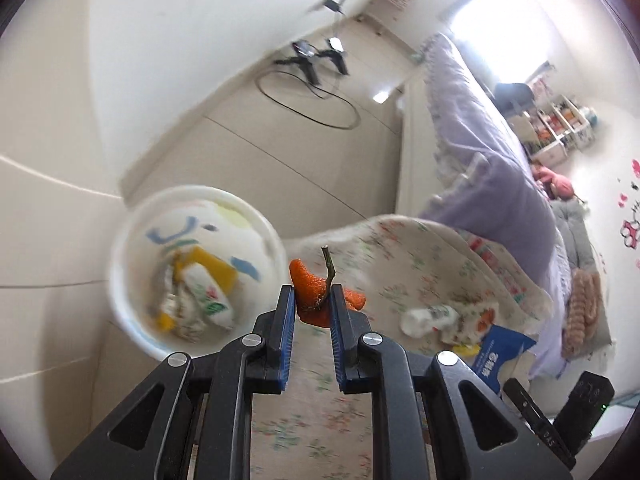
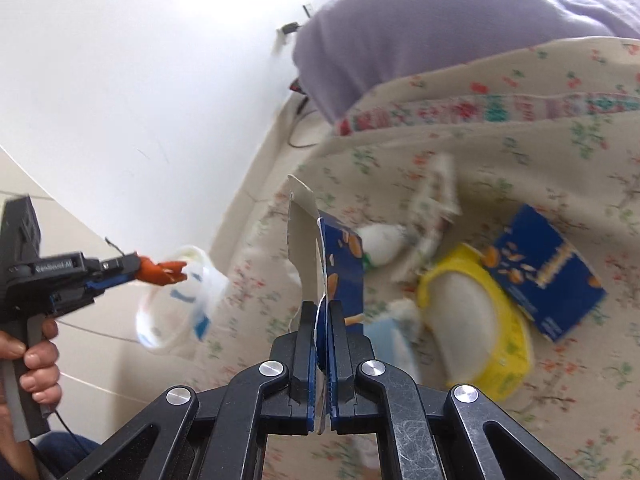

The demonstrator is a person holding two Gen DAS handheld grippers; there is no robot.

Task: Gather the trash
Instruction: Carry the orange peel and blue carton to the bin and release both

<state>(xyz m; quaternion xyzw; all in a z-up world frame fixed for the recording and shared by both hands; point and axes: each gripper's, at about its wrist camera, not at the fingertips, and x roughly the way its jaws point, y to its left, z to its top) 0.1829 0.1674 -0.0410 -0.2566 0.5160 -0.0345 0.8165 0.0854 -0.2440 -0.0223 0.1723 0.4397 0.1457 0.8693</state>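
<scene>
A white trash bin point(image 1: 192, 272) stood on the floor off the bed's left edge, wrappers inside. The left gripper point(image 1: 313, 304) pinched one stemmed orange peel point(image 1: 310, 292) beside its rim. The right gripper point(image 2: 323, 316) clamped a torn blue carton point(image 2: 340, 264) above the floral sheet point(image 2: 520, 152), near a yellow tape roll point(image 2: 500, 344) and one blue box point(image 2: 548, 272).

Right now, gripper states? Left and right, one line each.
Left gripper: closed on the orange peel, near the white trash bin.
Right gripper: closed on the blue carton piece.
</scene>
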